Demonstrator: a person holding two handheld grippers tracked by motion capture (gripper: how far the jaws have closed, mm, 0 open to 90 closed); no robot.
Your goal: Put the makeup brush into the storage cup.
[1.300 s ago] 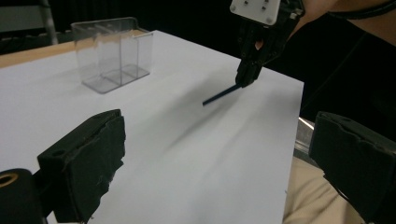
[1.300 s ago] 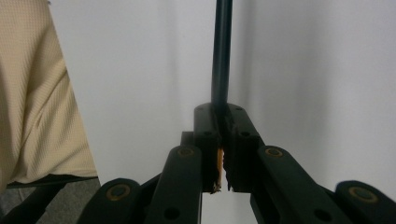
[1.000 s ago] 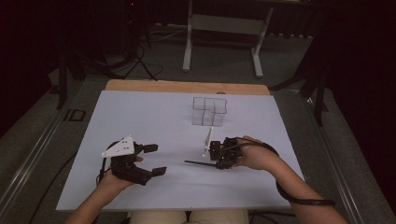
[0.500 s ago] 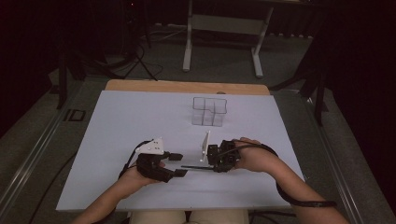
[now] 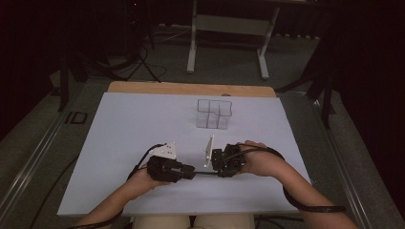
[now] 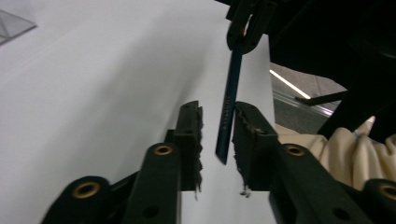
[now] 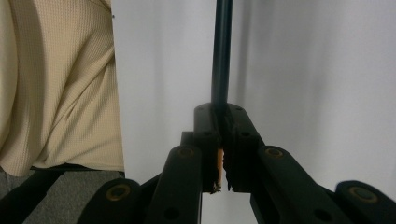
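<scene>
Left gripper view showed a thin blue pencil (image 6: 229, 100) standing between my left fingers (image 6: 190, 135). My left gripper (image 6: 218, 135) had just been closing on it. Its jaws were narrow, but I could see a small gap on each side, so the pads were not pressing yet.

My right gripper (image 7: 220, 116) was shut tight on the other end of the pencil (image 7: 221, 51). From the high view, the pencil (image 5: 204, 173) ran like a little bridge from my right gripper (image 5: 217, 167) to my left gripper (image 5: 191, 171), just above the white table (image 5: 119, 124).

I think the swap could go wrong. If my right jaws let go before the left ones squeezed, the pencil would drop. If the left jaws closed off to one side, the pencil could twist or slip out.
</scene>
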